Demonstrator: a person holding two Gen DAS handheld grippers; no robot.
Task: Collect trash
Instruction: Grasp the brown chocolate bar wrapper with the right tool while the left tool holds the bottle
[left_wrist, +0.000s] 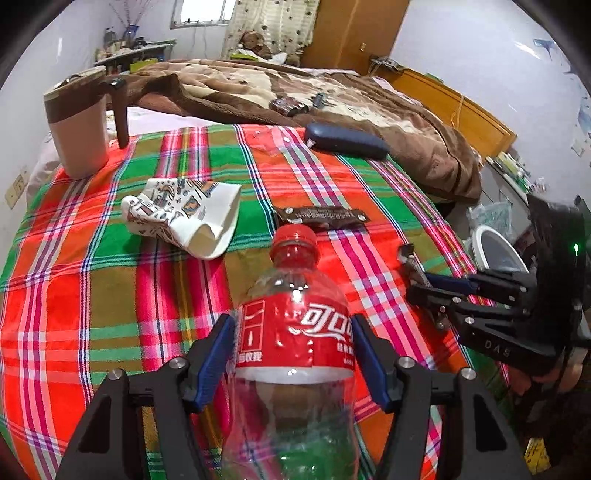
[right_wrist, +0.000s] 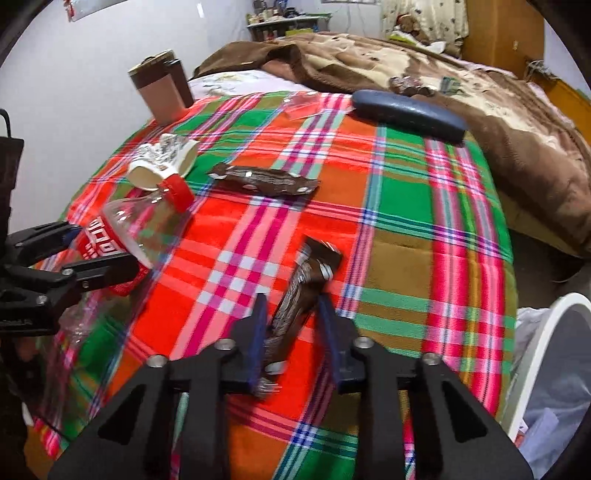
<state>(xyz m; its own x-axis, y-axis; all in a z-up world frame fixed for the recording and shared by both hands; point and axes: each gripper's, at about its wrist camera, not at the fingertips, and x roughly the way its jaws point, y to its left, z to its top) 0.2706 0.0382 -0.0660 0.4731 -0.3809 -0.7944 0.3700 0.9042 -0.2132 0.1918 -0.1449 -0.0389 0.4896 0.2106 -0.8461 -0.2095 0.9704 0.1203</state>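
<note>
Working across the plaid blanket (right_wrist: 406, 206) that covers this end of the bed, I have a piece of trash in each gripper. The white bin (right_wrist: 554, 350) stands off the blanket's right edge, near my right hand, with a bag already lining it. My left gripper (left_wrist: 293, 332) has its blue pads pressed against the red label of the empty cola bottle (left_wrist: 295, 325), cap pointing away from me, so that one is gripped. My right gripper (right_wrist: 291, 310) is clamped narrow on a brown snack wrapper (right_wrist: 303, 291); the foil looks pinched between the pads, its far end fanning out beyond the tips.

I judge the step in hand to be the pickup, done on both sides, with the drop into the bin not yet made. The next move calls for swinging the right hand over the bin's mouth before letting go, then bringing the bottle across the same way. Left on the blanket are a crushed paper cup (left_wrist: 184, 214) and a second brown wrapper (left_wrist: 321, 216); those come afterwards, while the mug (left_wrist: 77, 125) and the dark case (left_wrist: 347, 142) look like keepers
</note>
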